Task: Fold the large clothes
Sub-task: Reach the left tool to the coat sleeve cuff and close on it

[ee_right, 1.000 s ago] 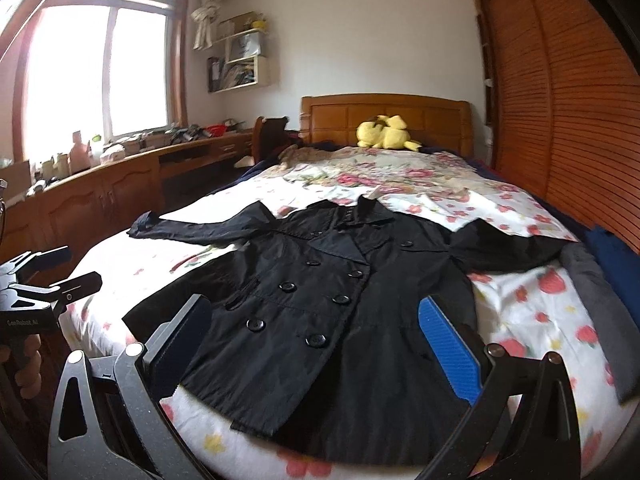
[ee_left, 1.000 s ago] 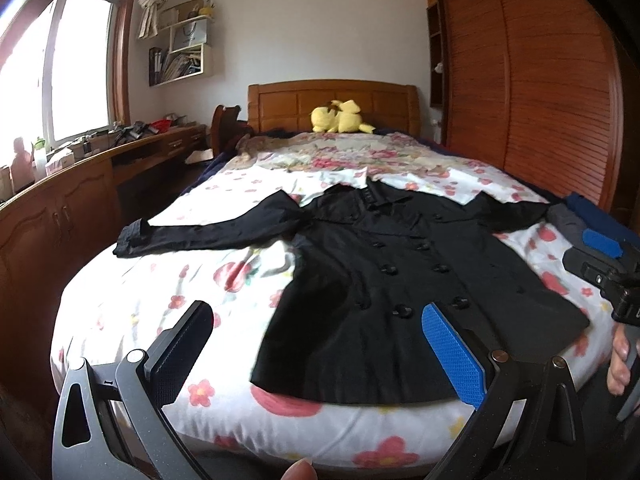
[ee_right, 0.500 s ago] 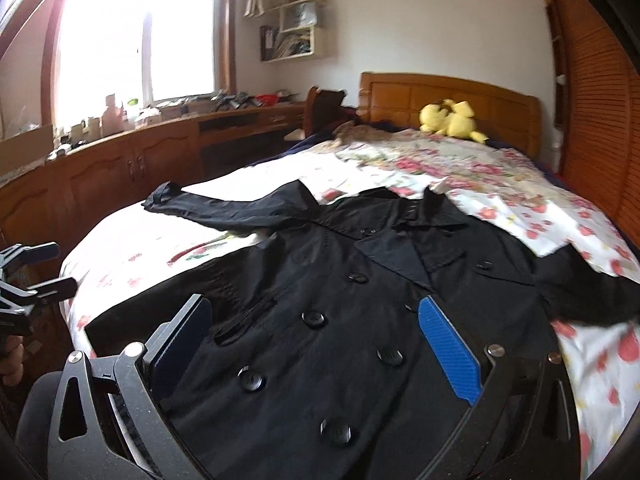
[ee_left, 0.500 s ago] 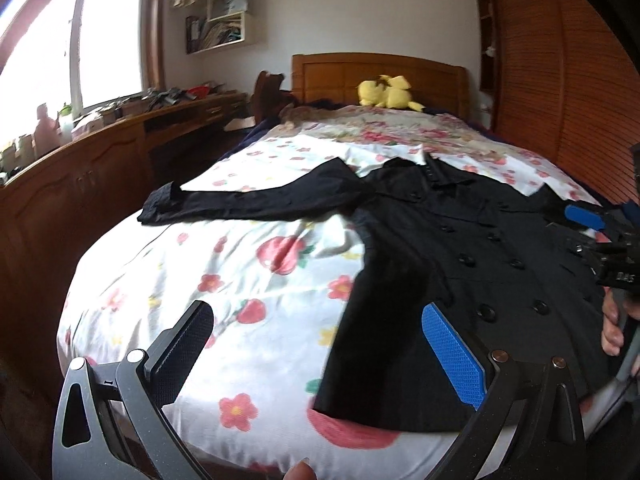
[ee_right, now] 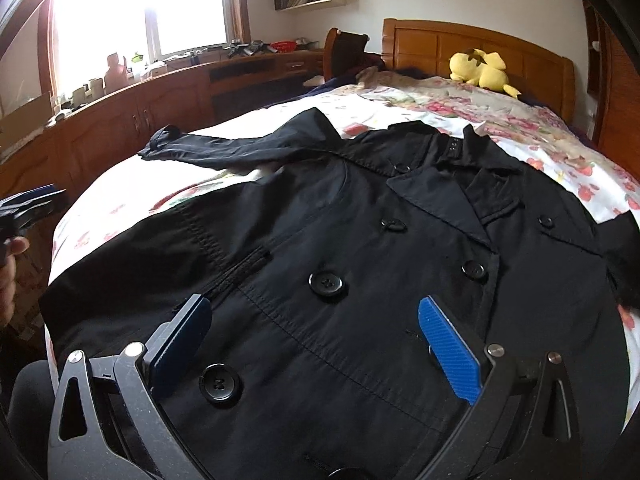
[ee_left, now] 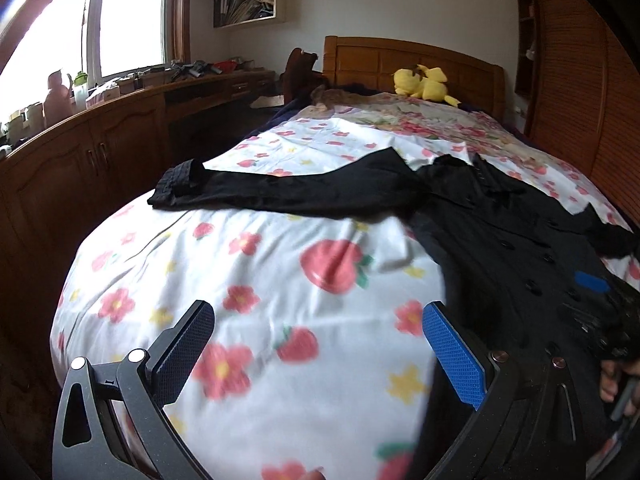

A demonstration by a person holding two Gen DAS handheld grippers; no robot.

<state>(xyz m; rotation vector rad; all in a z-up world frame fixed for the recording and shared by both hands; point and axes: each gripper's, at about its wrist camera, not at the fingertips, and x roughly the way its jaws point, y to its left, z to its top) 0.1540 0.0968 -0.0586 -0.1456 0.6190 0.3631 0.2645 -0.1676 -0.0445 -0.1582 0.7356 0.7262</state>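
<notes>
One black coat (ee_right: 360,264) across flowered bed (ee_left: 248,280)

A wooden-framed bed (ee_right: 476,46) covered by a white sheet printed with red strawberries and flowers (ee_left: 256,280) carried a black double-breasted coat (ee_right: 360,248), spread flat with one sleeve stretched sideways. A yellow plush toy (ee_right: 480,68) lay beside the headboard.

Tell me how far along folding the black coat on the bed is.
Done: the black coat lies spread flat, buttoned, one sleeve stretched out sideways. In hand: nothing; the left gripper and right gripper are both open above the bed. Left: every fold.
</notes>
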